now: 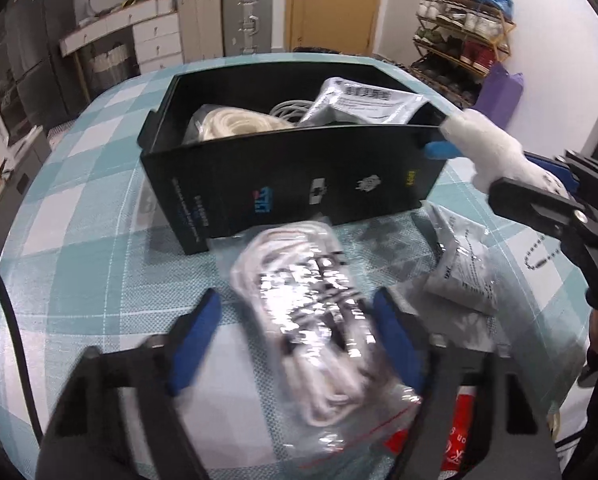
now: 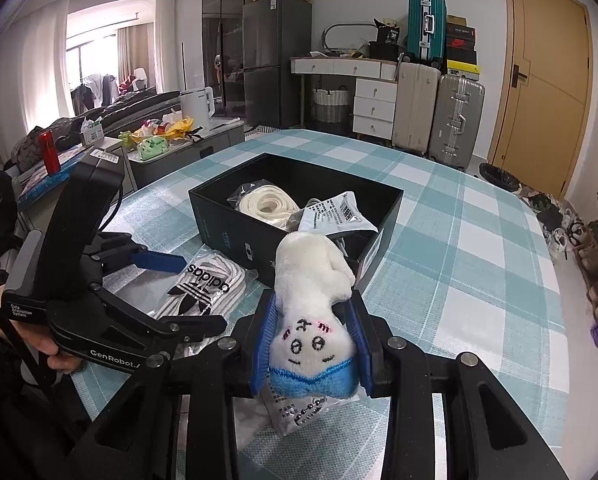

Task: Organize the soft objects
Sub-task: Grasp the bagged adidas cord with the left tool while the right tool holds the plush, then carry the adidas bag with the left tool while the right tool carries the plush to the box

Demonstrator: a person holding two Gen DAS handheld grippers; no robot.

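A black box (image 1: 299, 176) (image 2: 227, 220) stands on the checked table and holds a coil of white cord (image 2: 265, 200), cables and a grey printed pouch (image 1: 363, 100) (image 2: 339, 212). My right gripper (image 2: 311, 316) is shut on a white plush toy (image 2: 311, 304) (image 1: 495, 152) with a blue hem, held near the box's corner. My left gripper (image 1: 295, 320) is open around a clear bag of white socks (image 1: 311, 312) (image 2: 203, 284) lying in front of the box; its pads (image 1: 195, 340) stand apart from the bag.
A small grey pouch (image 1: 463, 264) lies on the table right of the socks. A red packet (image 1: 451, 432) sits near the table's front edge. Beyond the table are suitcases (image 2: 455, 120), white drawers (image 2: 375, 104), a shoe rack (image 1: 463, 36) and a door (image 2: 539, 76).
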